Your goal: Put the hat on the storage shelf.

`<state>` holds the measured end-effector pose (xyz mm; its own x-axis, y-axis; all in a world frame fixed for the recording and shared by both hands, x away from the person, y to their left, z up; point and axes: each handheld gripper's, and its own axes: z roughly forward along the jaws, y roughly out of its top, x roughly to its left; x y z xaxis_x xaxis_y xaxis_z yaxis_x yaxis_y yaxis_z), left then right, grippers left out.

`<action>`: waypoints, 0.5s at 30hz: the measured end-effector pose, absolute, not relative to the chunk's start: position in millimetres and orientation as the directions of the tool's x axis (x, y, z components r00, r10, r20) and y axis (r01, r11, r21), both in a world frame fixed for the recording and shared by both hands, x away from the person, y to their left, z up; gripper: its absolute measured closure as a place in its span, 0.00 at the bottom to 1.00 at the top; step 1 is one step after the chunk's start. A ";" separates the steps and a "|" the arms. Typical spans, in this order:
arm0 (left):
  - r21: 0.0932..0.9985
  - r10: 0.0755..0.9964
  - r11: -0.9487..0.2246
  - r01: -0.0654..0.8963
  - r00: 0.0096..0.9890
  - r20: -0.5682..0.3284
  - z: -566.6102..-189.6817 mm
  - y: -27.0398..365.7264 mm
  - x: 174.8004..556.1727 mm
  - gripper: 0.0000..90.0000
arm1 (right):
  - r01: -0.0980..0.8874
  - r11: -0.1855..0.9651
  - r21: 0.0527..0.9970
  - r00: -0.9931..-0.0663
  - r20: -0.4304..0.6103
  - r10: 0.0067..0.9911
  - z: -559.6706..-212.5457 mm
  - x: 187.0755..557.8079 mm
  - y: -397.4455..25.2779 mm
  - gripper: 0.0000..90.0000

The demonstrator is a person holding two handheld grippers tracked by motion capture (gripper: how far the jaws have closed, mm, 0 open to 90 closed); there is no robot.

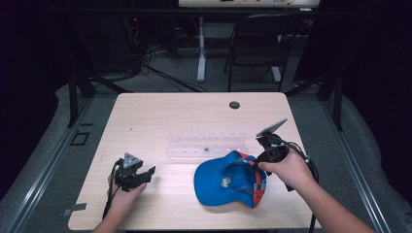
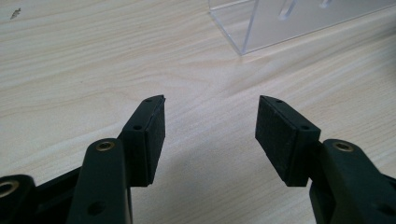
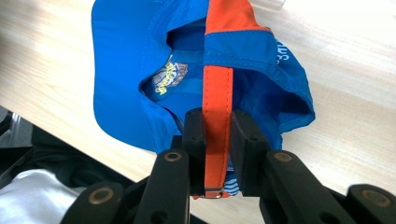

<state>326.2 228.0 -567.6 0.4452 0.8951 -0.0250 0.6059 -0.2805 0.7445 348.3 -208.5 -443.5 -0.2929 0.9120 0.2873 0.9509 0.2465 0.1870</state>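
Blue cap (image 3: 121,74), crest logo unreadable, orange strap (image 3: 217,93) in right gripper (image 3: 218,140)

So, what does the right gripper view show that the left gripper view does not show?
The right gripper view shows the blue cap and its orange strap. The right gripper is shut on that strap, and the cap lies over the near table edge. The left gripper view instead shows the left gripper with its jaws wide apart and nothing between them, above bare wood, and the corner of a clear plastic rack beyond them. Both views share the light wooden table and a pair of black jaws rising from the bottom.
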 end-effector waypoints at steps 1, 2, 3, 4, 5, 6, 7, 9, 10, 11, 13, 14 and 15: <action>0.744 0.896 -0.280 0.607 0.444 -0.026 -567.7 227.9 326.2 0.48 | 0.953 0.241 0.183 -0.287 0.293 0.912 -443.2 349.0 -208.2 0.86; 0.744 0.896 -0.279 0.607 0.444 -0.026 -567.8 227.8 326.2 0.48 | 0.956 0.239 0.171 -0.282 0.305 0.910 -442.3 350.4 -208.0 0.86; 0.743 0.895 -0.282 0.606 0.446 -0.024 -567.8 227.8 326.3 0.48 | 0.956 0.239 0.171 -0.282 0.305 0.910 -442.3 350.4 -208.0 0.86; 0.743 0.894 -0.283 0.607 0.446 -0.024 -567.8 227.5 326.2 0.48 | 0.958 0.232 0.169 -0.275 0.313 0.909 -441.6 351.3 -207.8 0.86; 0.742 0.894 -0.284 0.607 0.447 -0.024 -567.8 227.4 326.1 0.48 | 0.960 0.226 0.168 -0.270 0.320 0.908 -440.7 352.2 -207.9 0.86; 0.742 0.894 -0.286 0.607 0.448 -0.023 -567.8 227.4 326.1 0.48 | 0.962 0.219 0.162 -0.261 0.326 0.909 -439.8 352.9 -208.2 0.86; 0.741 0.893 -0.287 0.607 0.449 -0.022 -567.8 227.3 326.1 0.48 | 0.965 0.213 0.154 -0.253 0.331 0.909 -438.6 353.7 -208.6 0.86; 0.741 0.894 -0.284 0.609 0.447 -0.025 -568.3 226.8 326.1 0.48 | 0.964 0.226 0.139 -0.260 0.323 0.910 -434.6 355.5 -209.5 0.86; 0.741 0.895 -0.282 0.609 0.446 -0.026 -568.5 226.7 326.1 0.48 | 0.965 0.216 0.149 -0.254 0.323 0.912 -433.8 355.1 -208.8 0.86; 0.741 0.895 -0.283 0.609 0.446 -0.026 -568.6 226.6 326.2 0.48 | 0.965 0.220 0.143 -0.255 0.313 0.915 -431.3 355.4 -208.4 0.86; 0.740 0.894 -0.283 0.610 0.447 -0.027 -568.6 226.4 326.2 0.48 | 0.966 0.218 0.138 -0.251 0.309 0.917 -427.6 355.4 -207.5 0.86; 0.741 0.895 -0.282 0.609 0.446 -0.026 -568.8 226.1 326.3 0.48 | 0.968 0.210 0.140 -0.244 0.307 0.920 -425.8 355.4 -206.3 0.86; 0.740 0.894 -0.284 0.610 0.447 -0.025 -568.9 226.0 326.3 0.48 | 0.968 0.212 0.136 -0.245 0.304 0.921 -423.5 355.7 -205.7 0.86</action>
